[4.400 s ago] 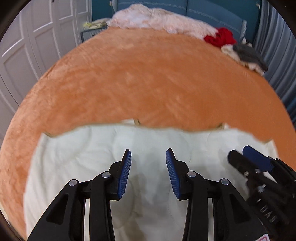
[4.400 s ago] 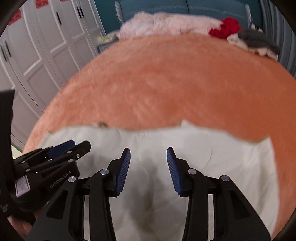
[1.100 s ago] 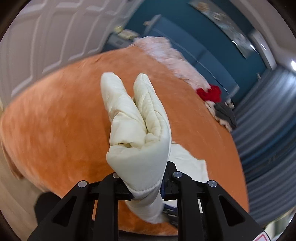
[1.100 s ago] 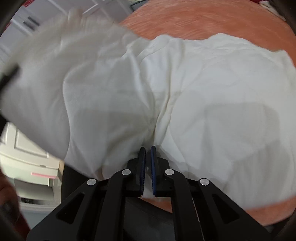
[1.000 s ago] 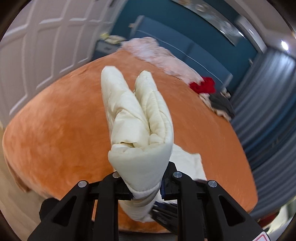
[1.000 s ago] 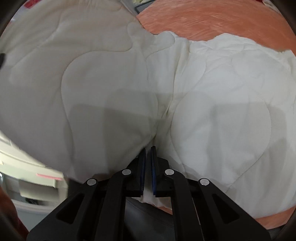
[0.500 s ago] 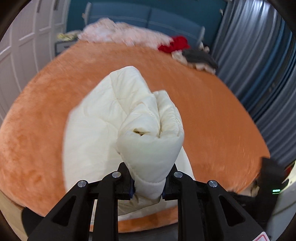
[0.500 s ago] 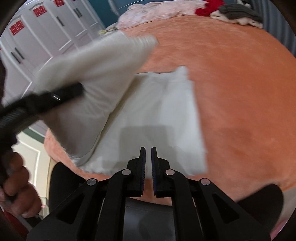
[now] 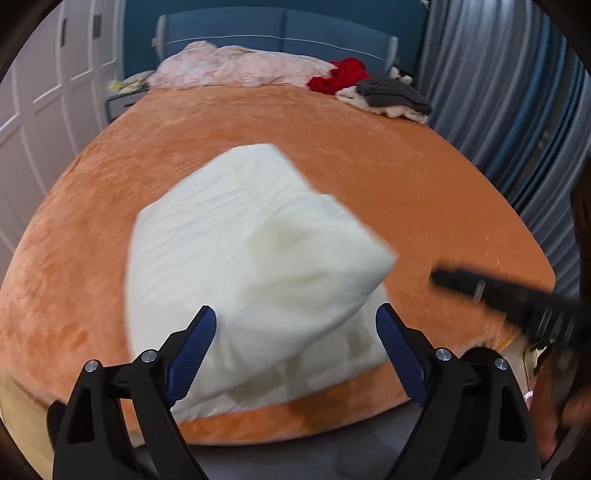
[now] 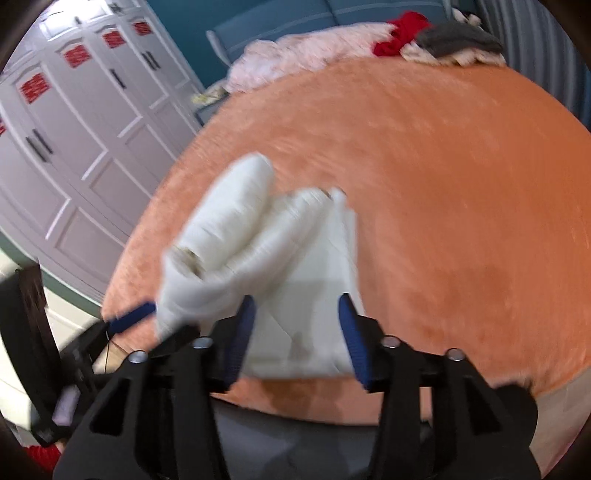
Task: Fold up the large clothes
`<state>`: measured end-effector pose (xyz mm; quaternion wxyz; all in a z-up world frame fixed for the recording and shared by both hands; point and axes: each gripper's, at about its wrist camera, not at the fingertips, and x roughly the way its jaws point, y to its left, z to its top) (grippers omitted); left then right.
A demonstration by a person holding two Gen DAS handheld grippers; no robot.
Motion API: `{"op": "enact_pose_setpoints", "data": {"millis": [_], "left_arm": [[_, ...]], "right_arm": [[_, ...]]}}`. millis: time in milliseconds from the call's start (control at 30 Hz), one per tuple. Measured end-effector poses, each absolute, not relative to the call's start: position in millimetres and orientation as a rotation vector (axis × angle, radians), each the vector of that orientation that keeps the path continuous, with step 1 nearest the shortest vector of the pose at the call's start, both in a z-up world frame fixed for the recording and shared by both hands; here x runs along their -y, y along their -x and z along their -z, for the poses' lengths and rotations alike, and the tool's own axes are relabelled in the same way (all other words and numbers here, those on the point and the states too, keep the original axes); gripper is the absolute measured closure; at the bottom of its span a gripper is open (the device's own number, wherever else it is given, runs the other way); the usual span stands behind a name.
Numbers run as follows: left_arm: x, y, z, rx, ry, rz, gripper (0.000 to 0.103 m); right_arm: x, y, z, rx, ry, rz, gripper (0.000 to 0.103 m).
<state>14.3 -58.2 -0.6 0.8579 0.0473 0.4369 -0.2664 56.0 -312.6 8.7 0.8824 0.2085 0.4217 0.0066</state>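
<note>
You are working at the near edge of a wide bed covered in a fuzzy orange blanket (image 9: pixel 424 177). At the far end a rumpled pale pink quilt (image 9: pixel 240 68) is lying against a blue headboard (image 9: pixel 280 26), with a red garment (image 9: pixel 338 79) and a small grey and cream pile of clothes (image 9: pixel 391 96) beside it. White panelled wardrobe doors (image 10: pixel 85 122) are standing along one side, and pleated blue-grey curtains (image 9: pixel 517 99) are hanging on the other.

The thing you are folding is a cream quilted garment (image 9: pixel 236 258), puffy and stitched in curved lines. It is resting on the orange blanket near the front edge, folded into a thick bundle, with its upper layer blurred and bulging toward the camera.

Your left gripper (image 9: pixel 295 354) is pointing down at the bundle. Its jaws have just been opening and are now spread wide, with the blue ribbed pads (image 9: pixel 192 350) clear of the cloth on both sides. Your right gripper (image 10: pixel 297 336) has also just been opening; its jaws are standing partly apart above the flat lower layer, pinching nothing. In the left view the right gripper is showing as a dark blurred bar at the right, well apart from the garment.
</note>
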Motion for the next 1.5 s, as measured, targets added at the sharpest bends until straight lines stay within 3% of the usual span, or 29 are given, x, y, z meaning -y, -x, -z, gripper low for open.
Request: {"op": "enact_pose_setpoints", "data": {"millis": [67,233,333,400,467,567,700,833,1100,1500], "left_arm": [[33.0,-16.5,7.3,-0.956,-0.078,0.517,0.017],[-12.1,-22.3,40.0,-1.042,-0.062,0.398,0.017],[-26.0,-25.8,61.1,-1.087,-0.067,0.347,0.017],[-32.7,-29.7,72.9,-1.107,-0.063,0.313,0.017],[-37.1,-33.3,78.1,-1.113,-0.052,0.305,0.018],[-38.7,-38.0,78.9,-1.109,-0.055,0.319,0.025],[-26.8,-33.9,70.3,-1.074,-0.080,0.397,0.032],[-0.8,-31.7,66.5,-1.070,-0.136,0.454,0.038],[21.2,-26.2,82.3,-1.124,-0.210,0.418,0.039],[23.1,-29.2,99.0,-1.216,-0.203,0.375,0.039]], "right_arm": [[303.8,-68.8,-20.0,-0.859,-0.427,-0.050,0.040],[281.1,-108.9,-26.4,-0.888,-0.426,-0.150,0.028],[260.9,-137.2,-7.6,-0.997,-0.371,-0.115,0.028],[253.9,-141.0,5.1,-1.041,-0.354,-0.092,0.034],[253.3,-138.2,12.2,-1.058,-0.370,-0.107,0.076],[264.0,-120.1,1.4,-0.998,-0.423,-0.134,0.083],[278.7,-85.9,-14.7,-0.934,-0.365,-0.043,0.084],[310.7,-66.3,18.7,-1.003,-0.408,0.072,0.084],[319.0,-60.6,76.3,-1.085,-0.384,0.122,0.082],[310.3,-74.0,108.3,-1.129,-0.309,0.133,0.078]]}}
